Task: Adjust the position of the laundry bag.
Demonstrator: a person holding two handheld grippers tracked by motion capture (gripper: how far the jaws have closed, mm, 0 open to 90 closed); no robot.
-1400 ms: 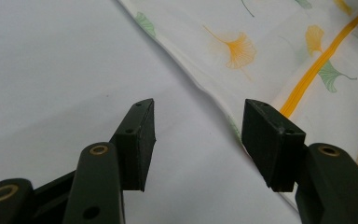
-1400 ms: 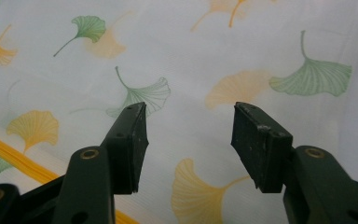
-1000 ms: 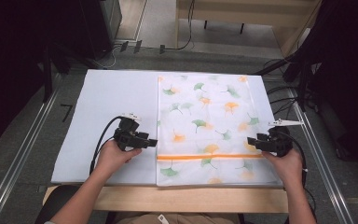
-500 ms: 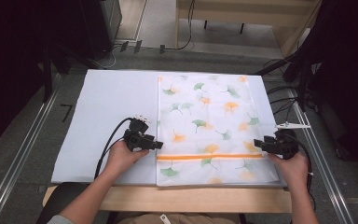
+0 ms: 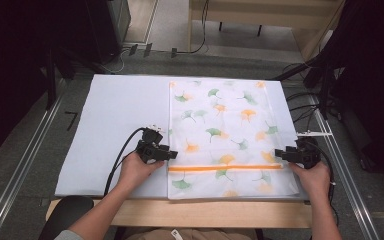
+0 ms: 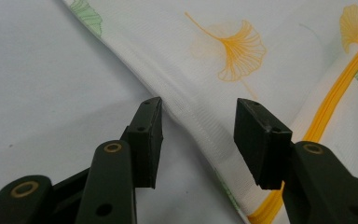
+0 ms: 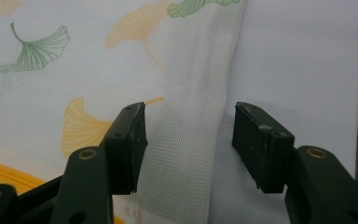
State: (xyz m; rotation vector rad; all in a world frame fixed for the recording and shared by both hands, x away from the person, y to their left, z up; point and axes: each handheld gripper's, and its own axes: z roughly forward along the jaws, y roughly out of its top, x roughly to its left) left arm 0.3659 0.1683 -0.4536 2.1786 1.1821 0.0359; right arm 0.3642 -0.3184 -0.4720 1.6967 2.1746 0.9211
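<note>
One white mesh bag [image 5: 227,137], printed with ginkgo leaves and crossed by one orange zipper [image 5: 225,168], lies flat on a pale sheet [image 5: 115,125] covering the desk [image 5: 180,212]. Two hand-held grippers: the left hand-held gripper [image 5: 172,154] straddles the bag's left edge with jaws apart; the right hand-held gripper [image 5: 279,153] straddles its right edge, also apart. The person's hands partly hide both tools.

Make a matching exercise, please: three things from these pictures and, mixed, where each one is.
Things:
1. left tool
2. right tool
3. orange zipper

Places:
A. across the mesh bag near its front end
B. open at the bag's left edge
C. open at the bag's right edge

Pairs: 1-B, 2-C, 3-A
</note>
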